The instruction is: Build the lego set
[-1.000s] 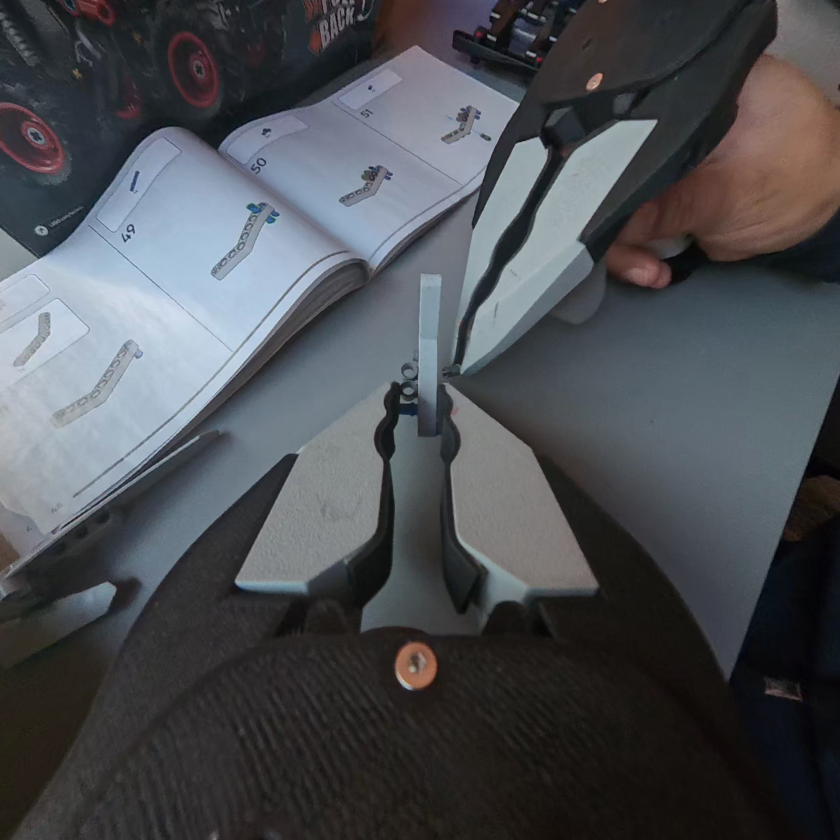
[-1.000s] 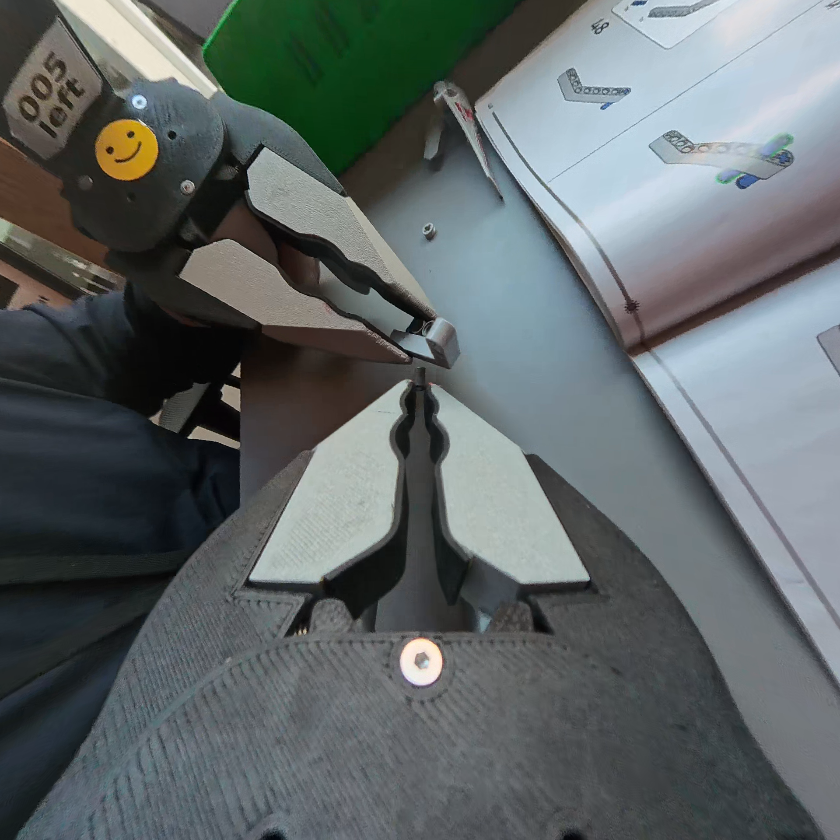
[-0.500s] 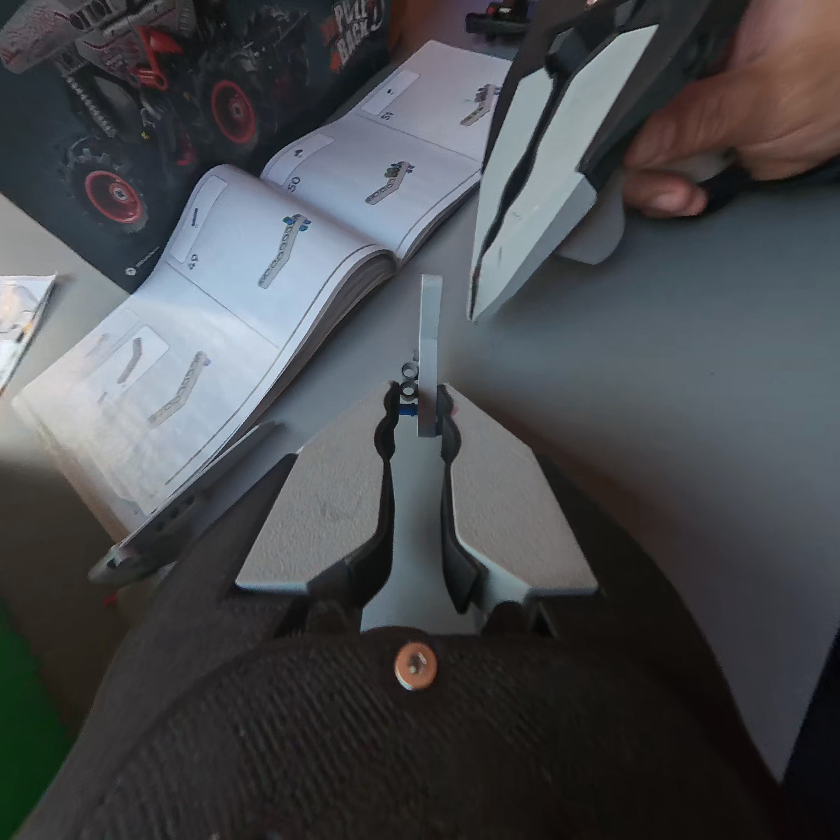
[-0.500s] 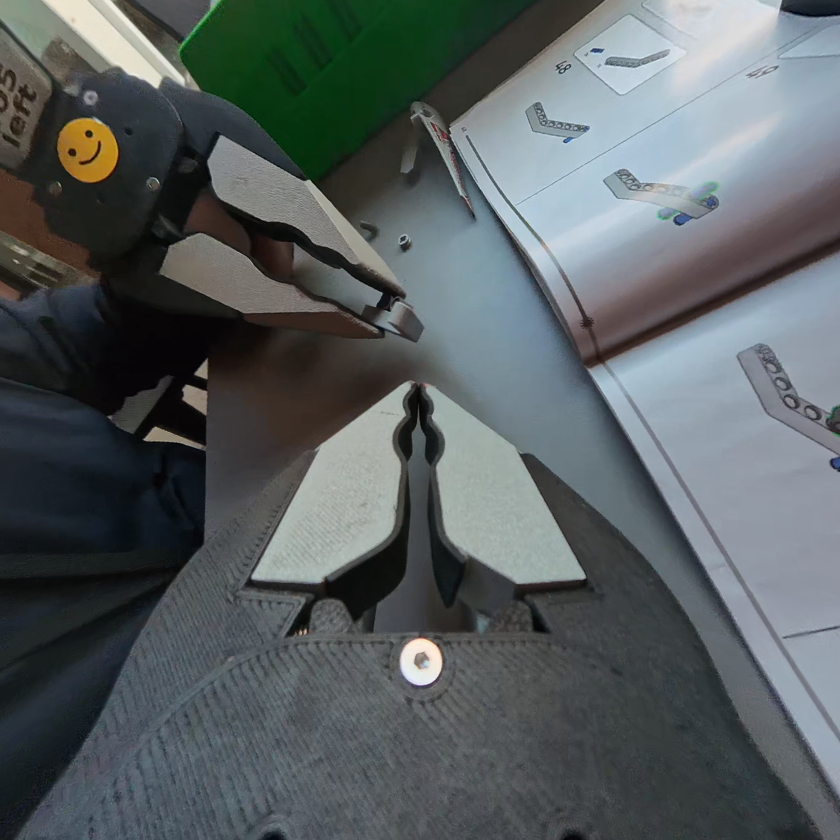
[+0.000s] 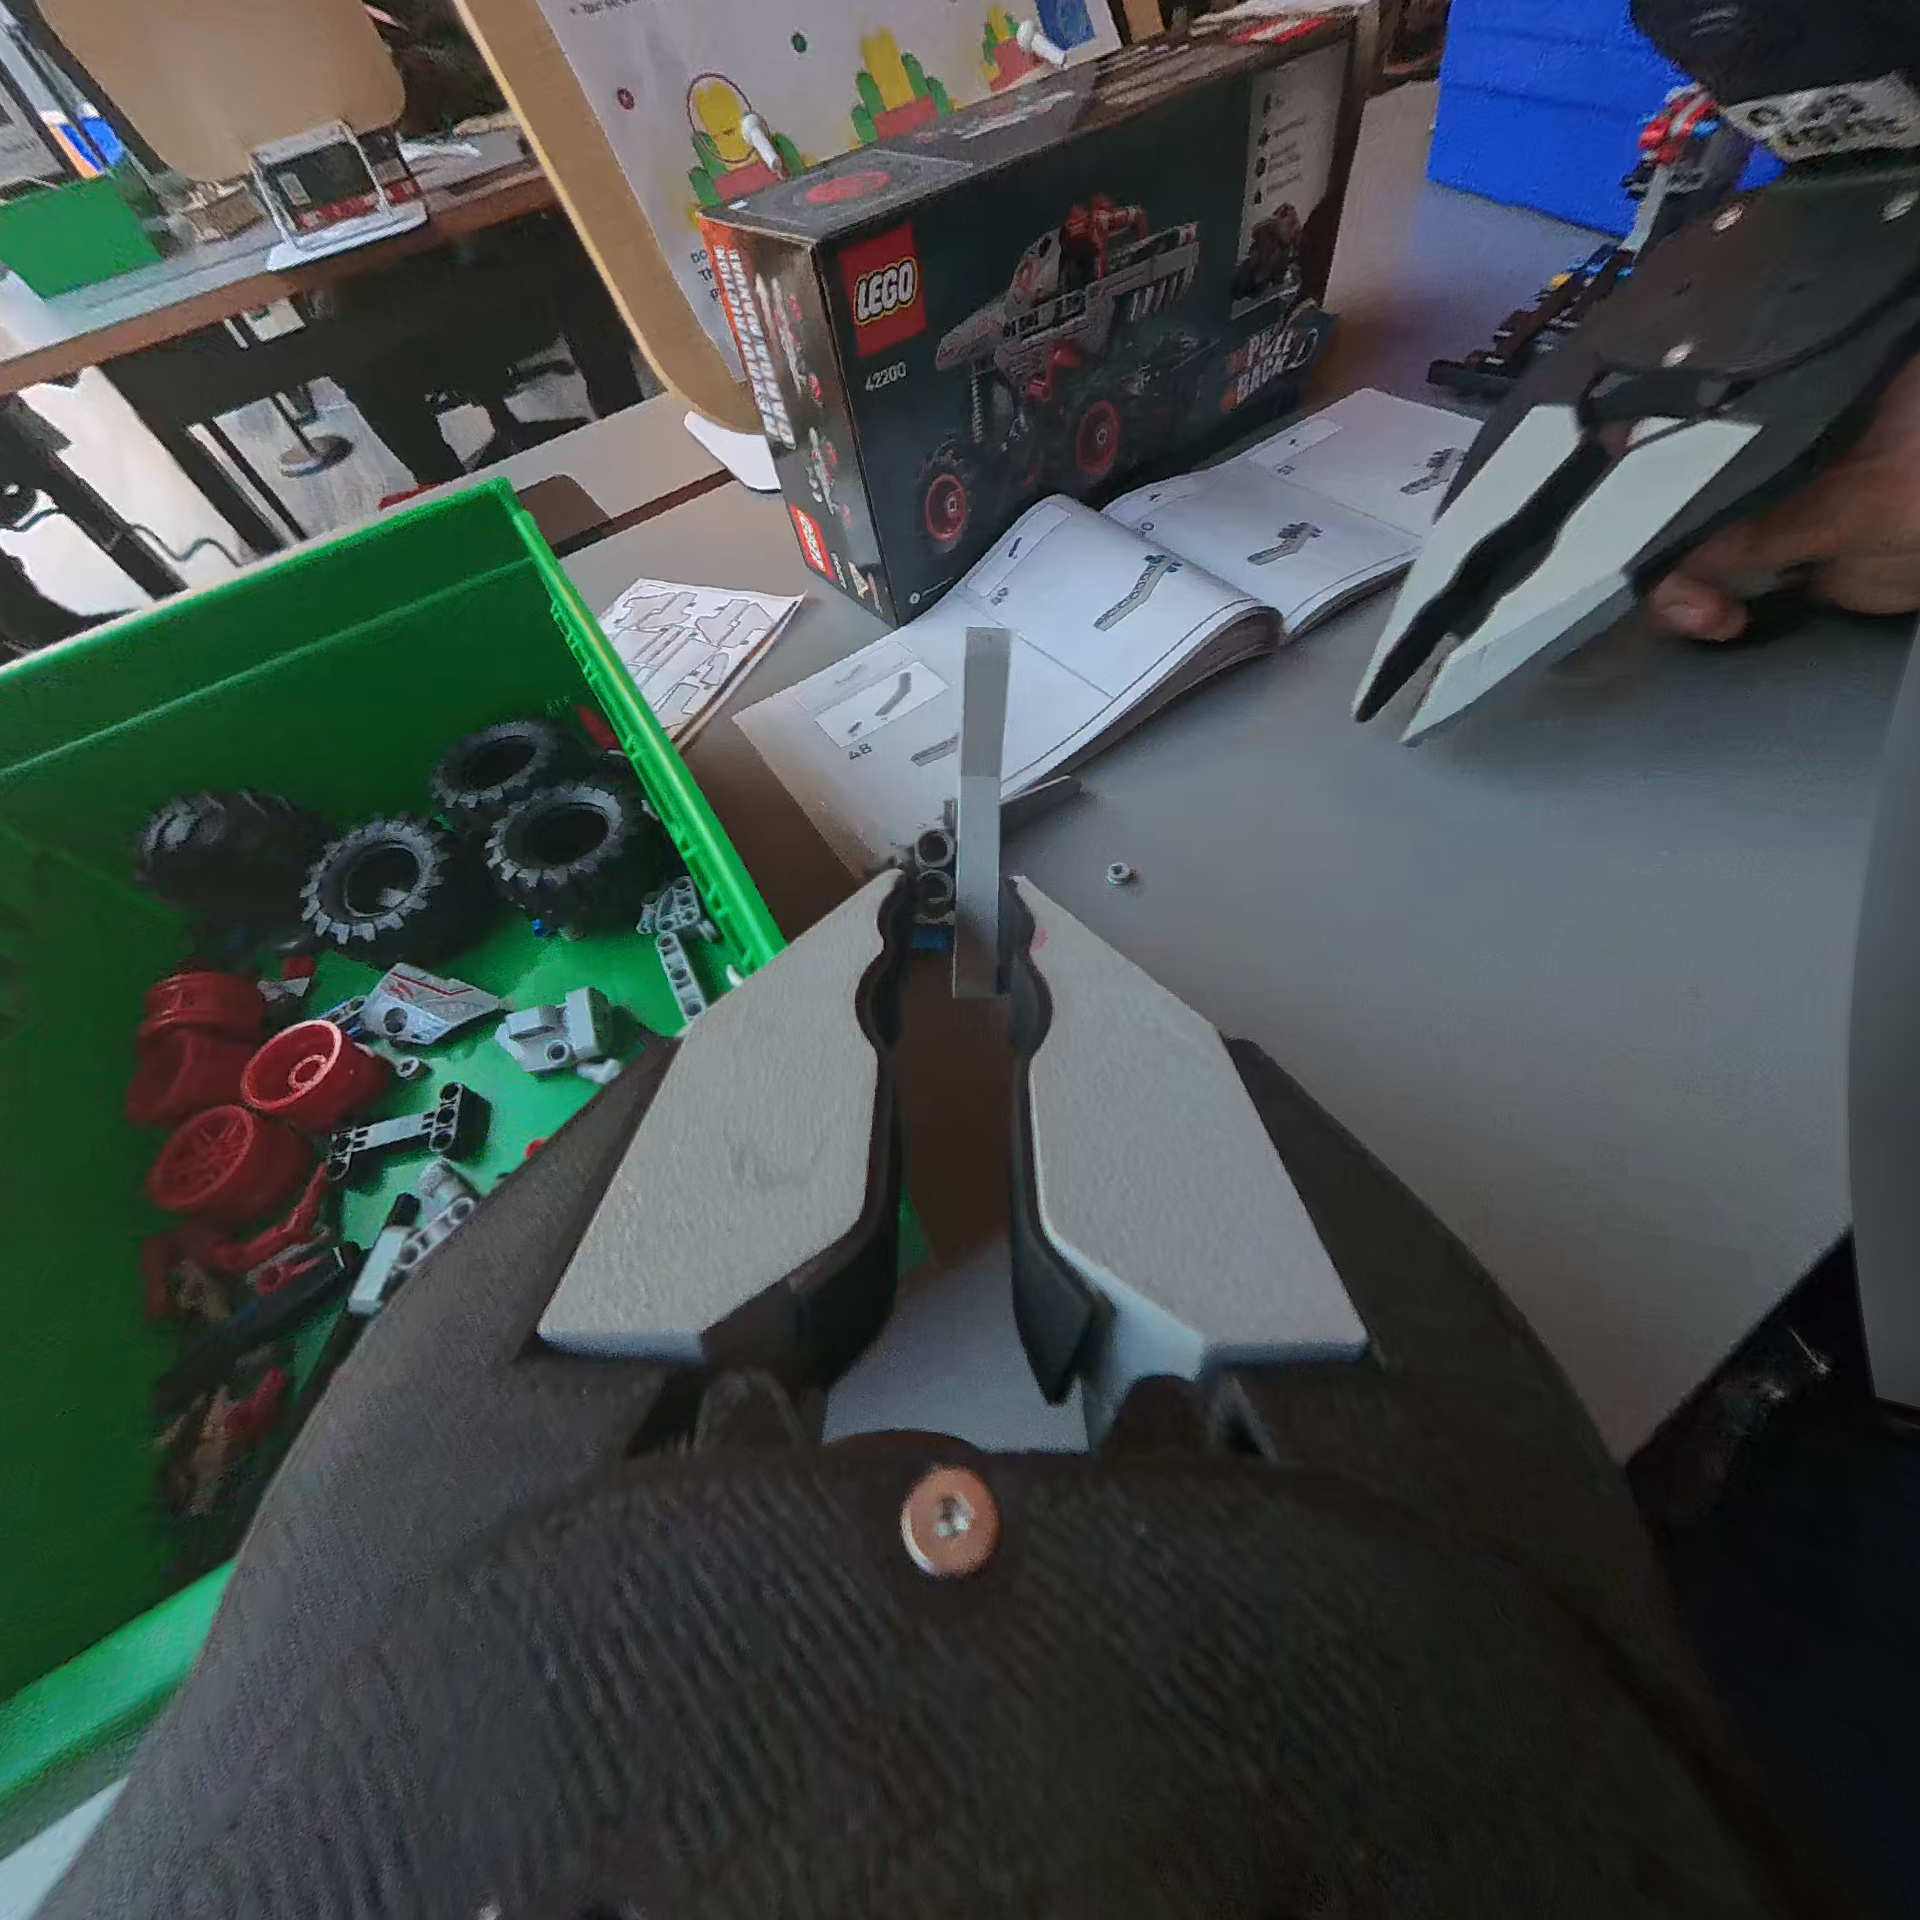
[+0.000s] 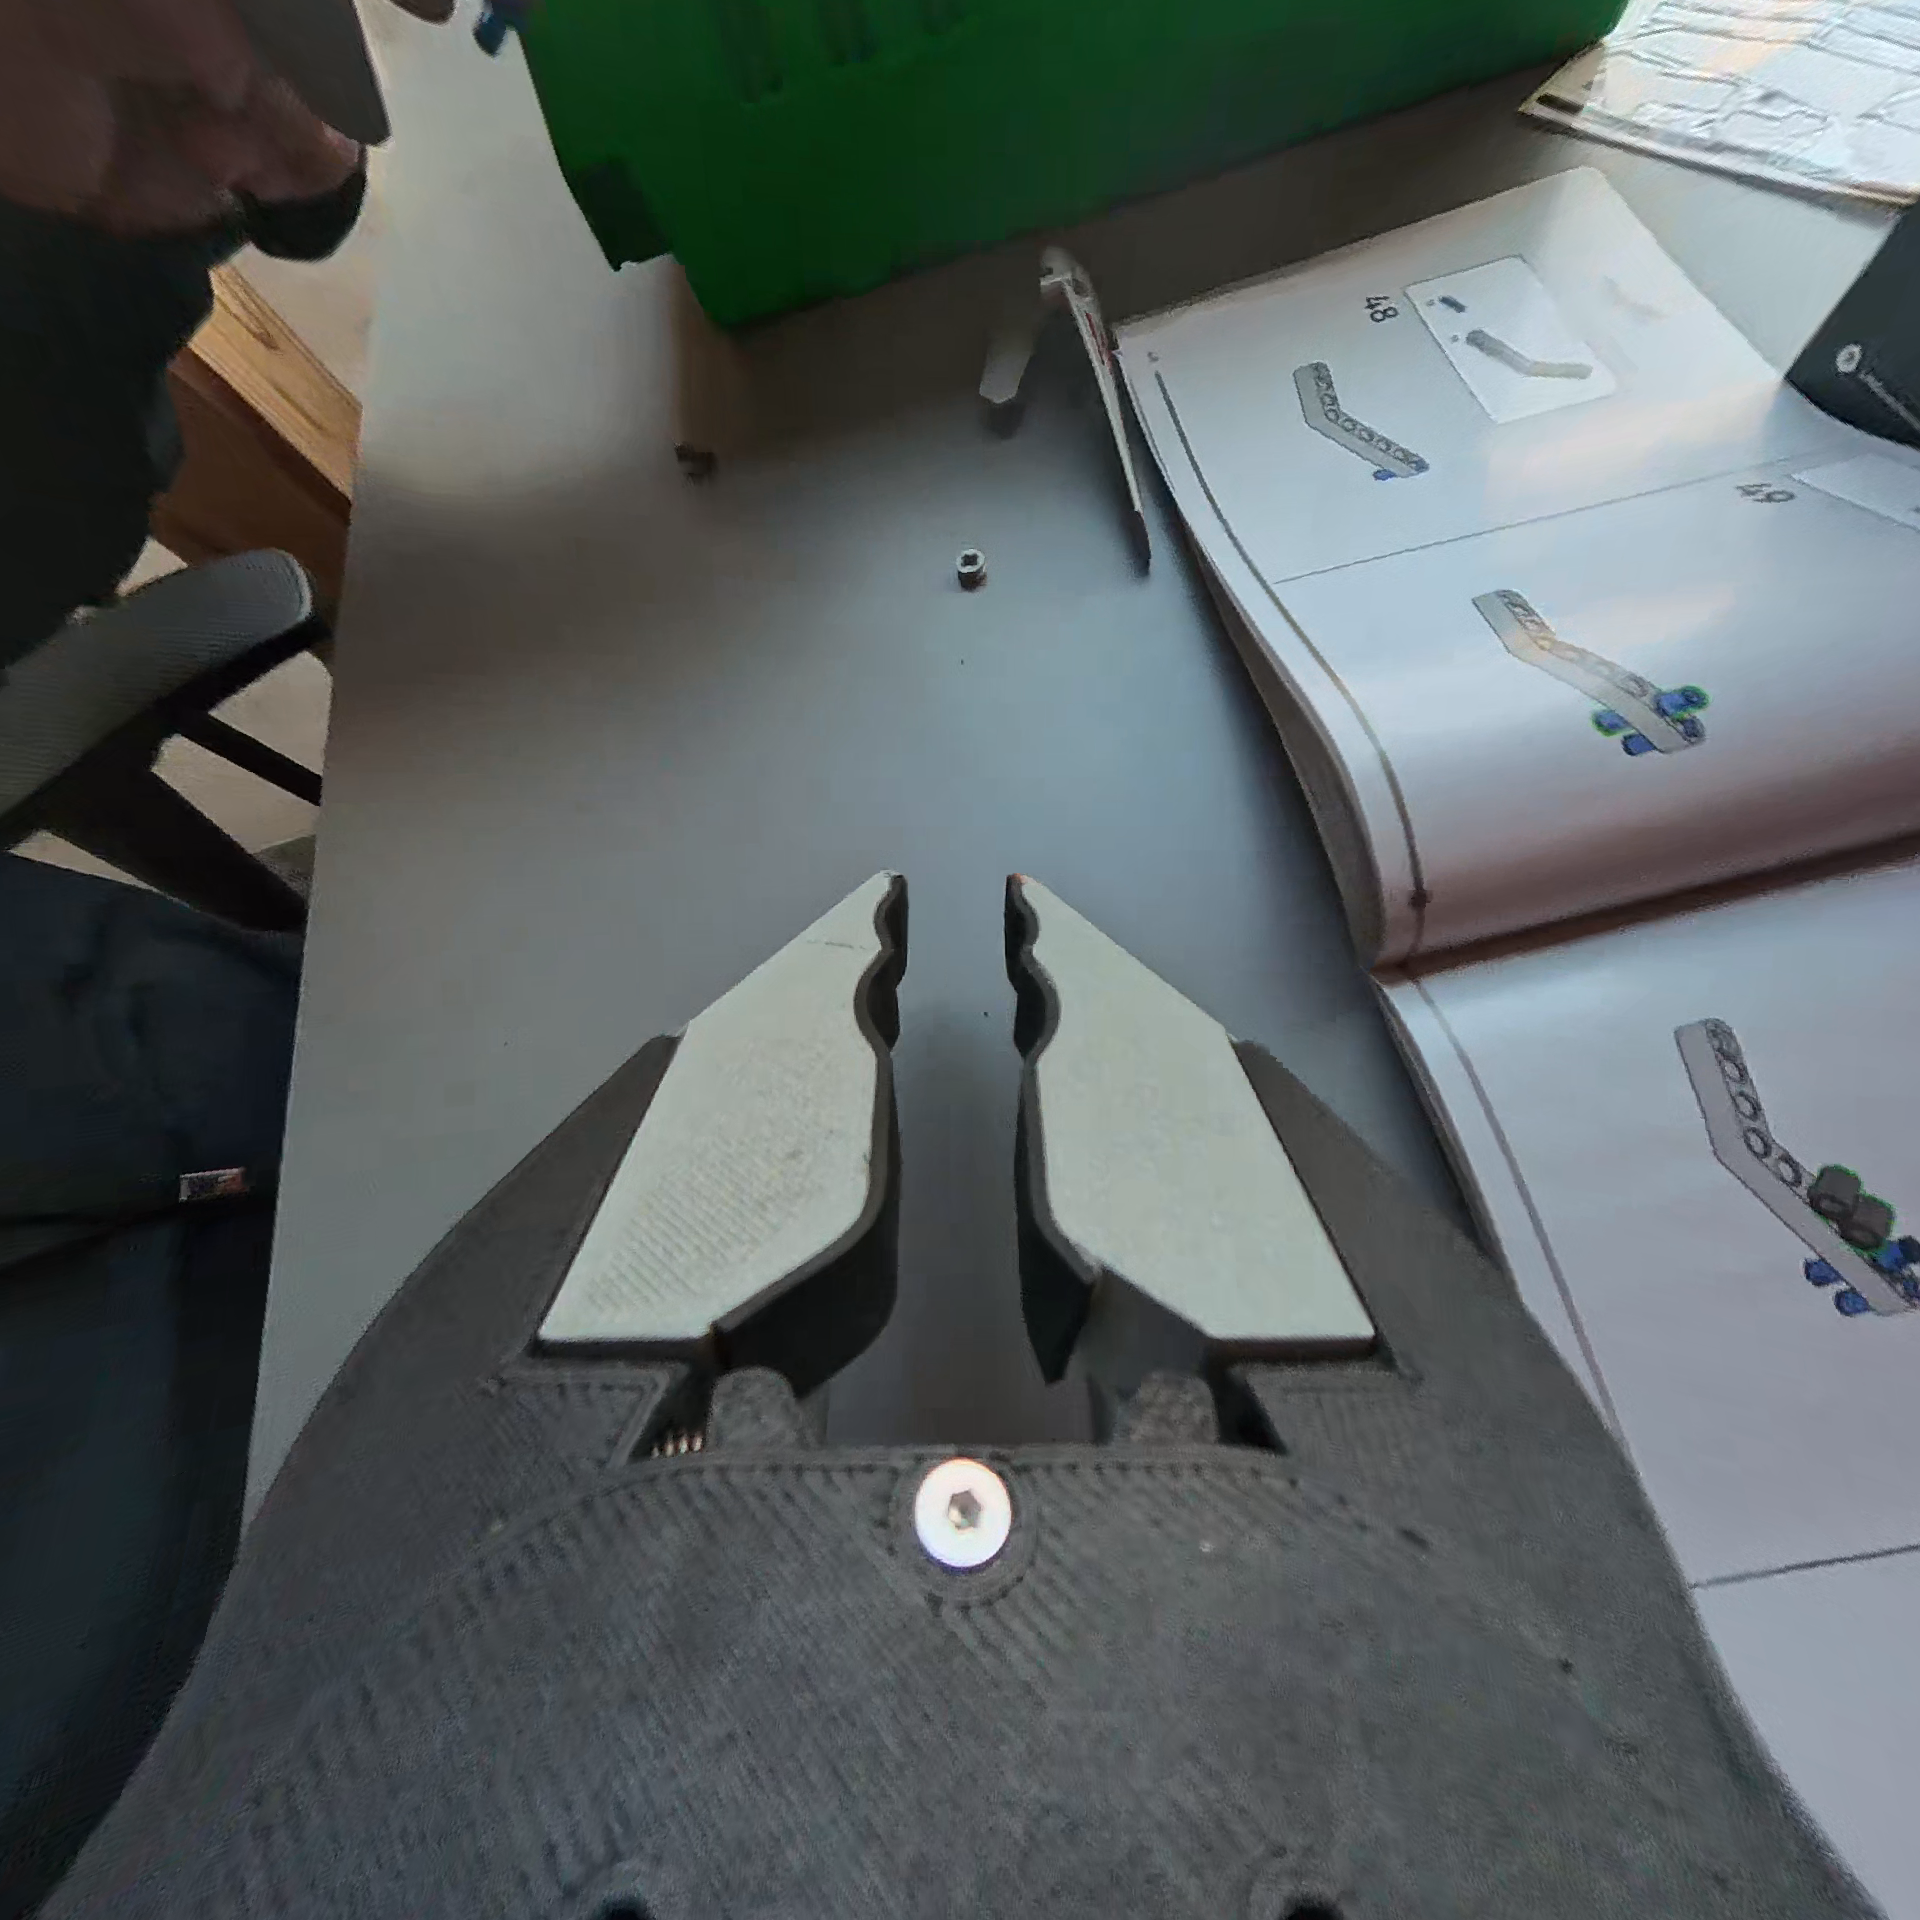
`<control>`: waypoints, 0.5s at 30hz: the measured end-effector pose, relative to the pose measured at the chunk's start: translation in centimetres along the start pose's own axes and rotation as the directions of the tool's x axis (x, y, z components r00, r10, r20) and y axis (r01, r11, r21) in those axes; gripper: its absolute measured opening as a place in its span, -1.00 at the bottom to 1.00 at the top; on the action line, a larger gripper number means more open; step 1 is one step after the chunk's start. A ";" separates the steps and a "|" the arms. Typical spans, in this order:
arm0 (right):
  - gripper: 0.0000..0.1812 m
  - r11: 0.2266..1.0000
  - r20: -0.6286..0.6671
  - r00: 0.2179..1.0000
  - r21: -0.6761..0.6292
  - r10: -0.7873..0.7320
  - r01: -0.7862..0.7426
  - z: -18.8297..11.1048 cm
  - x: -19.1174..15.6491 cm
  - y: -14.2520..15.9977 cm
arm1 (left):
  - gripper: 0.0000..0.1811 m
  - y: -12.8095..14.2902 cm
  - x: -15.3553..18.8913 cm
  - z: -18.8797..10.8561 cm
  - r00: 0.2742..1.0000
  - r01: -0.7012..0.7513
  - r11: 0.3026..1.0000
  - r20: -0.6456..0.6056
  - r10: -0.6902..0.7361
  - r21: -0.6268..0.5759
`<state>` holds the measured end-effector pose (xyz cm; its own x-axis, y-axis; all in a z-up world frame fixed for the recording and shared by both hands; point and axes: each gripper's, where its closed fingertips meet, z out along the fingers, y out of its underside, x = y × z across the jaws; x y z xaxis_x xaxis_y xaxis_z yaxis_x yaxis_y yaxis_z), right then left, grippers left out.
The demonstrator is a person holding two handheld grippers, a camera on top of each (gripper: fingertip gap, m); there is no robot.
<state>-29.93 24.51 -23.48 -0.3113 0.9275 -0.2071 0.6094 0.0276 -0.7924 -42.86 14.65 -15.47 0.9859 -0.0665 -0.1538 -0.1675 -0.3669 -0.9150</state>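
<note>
My left gripper [image 5: 956, 896] is shut on a long light grey beam [image 5: 982, 748] and holds it upright above the grey table [image 5: 1455, 987]. Two dark round connectors [image 5: 935, 871] and blue pins sit on the beam's left side at the fingertips. My right gripper [image 6: 954, 883] is open and empty, low over the table; it also shows far right in the left wrist view [image 5: 1397, 717], well apart from the beam. A small grey bush [image 6: 968, 569] lies on the table ahead of it and also shows in the left wrist view [image 5: 1119, 875].
A green bin [image 5: 312, 727] on the left holds black tyres [image 5: 561, 831], red wheels [image 5: 301, 1075] and loose parts. The open instruction booklet [image 6: 1558, 644], the set's box [image 5: 1039, 312] and a sticker sheet [image 5: 696, 634] lie behind. A grey panel piece [image 6: 1081, 332] lies by the booklet. The table edge [image 6: 322, 831] runs on the left. The tips of one gripper are about 20 cm away from the tips of the other. The small grey bush [image 6: 968, 569] sits 10 cm or so from the ends of my right fingers.
The two grippers have moved apart. My left gripper has pulled back and up with the beam, towards the green bin. My right gripper has opened.
</note>
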 end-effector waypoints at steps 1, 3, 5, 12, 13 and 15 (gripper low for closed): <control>-0.84 0.999 -0.014 1.000 -0.017 -0.028 0.028 0.5 -0.3 0.0 | -0.86 0.1 0.3 -0.4 1.000 0.003 1.000 -0.015 -0.002 0.013; -0.83 0.995 -0.032 0.996 -0.048 -0.089 0.087 1.7 -1.0 -0.1 | -0.86 0.6 0.0 -1.2 1.000 -0.020 1.000 0.022 0.020 0.013; -0.84 0.988 -0.033 0.989 -0.064 -0.144 0.142 3.1 -2.1 -0.6 | -0.86 1.2 -0.2 -1.9 0.997 -0.053 0.999 0.047 0.053 0.004; -0.83 0.944 0.046 0.952 -0.126 -0.301 0.305 9.1 -6.3 -2.8 | -0.86 4.0 0.3 -3.5 0.999 -0.048 0.999 0.019 0.048 -0.007; -0.83 0.937 0.046 0.945 -0.127 -0.323 0.326 9.8 -6.4 -3.3 | -0.86 4.3 0.3 -3.6 0.999 -0.046 0.999 0.022 0.046 -0.004; -0.81 0.927 0.052 0.935 -0.126 -0.350 0.354 11.1 -6.6 -4.2 | -0.86 4.8 0.6 -3.6 0.999 -0.047 0.999 0.005 0.047 -0.006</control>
<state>-38.56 14.07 -25.16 -0.5427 0.8382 0.0536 0.5463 0.4008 -0.7355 -43.10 9.51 -18.56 0.9770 -0.0786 -0.1984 -0.2134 -0.3687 -0.9047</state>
